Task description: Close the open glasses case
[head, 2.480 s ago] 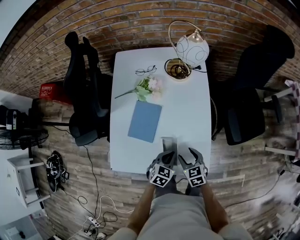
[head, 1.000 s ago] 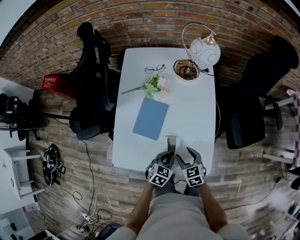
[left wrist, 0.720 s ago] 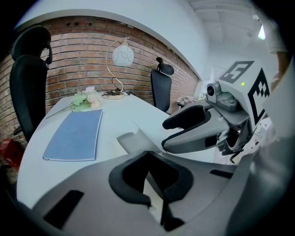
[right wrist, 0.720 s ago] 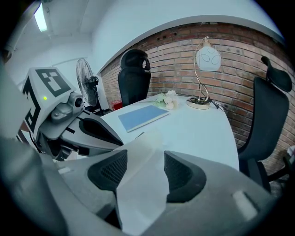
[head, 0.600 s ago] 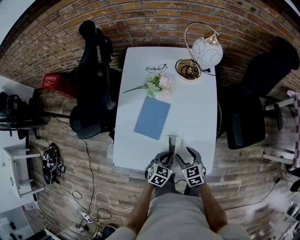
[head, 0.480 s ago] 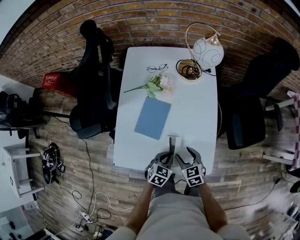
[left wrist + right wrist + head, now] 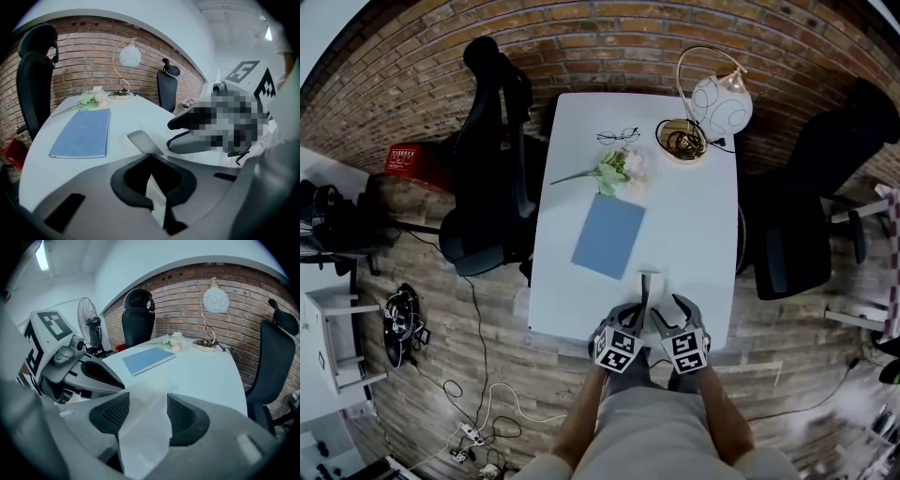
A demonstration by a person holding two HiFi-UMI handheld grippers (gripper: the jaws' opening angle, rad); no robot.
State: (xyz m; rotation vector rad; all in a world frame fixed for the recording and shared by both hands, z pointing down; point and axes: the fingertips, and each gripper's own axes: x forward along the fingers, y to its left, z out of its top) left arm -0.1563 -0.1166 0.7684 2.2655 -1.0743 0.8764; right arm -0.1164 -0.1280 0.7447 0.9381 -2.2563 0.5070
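Observation:
The glasses case is a pale, flat thing at the near edge of the white table, hard to tell from the tabletop. Both grippers meet at its near end. My left gripper has its tips together, and a thin white strip of the case runs in between the pads of the left gripper. My right gripper is narrowed onto the case, whose pale panel fills the gap between both pads of that gripper. Whether the case is folded I cannot tell.
A blue notebook lies mid-table, with flowers and spectacles beyond it. A lamp stands at the far right corner. Black chairs flank the table, and a brick wall runs behind.
The head view has drifted, so the table sits a little further right in it. Both grippers and the case keep the same places at the table's near edge.

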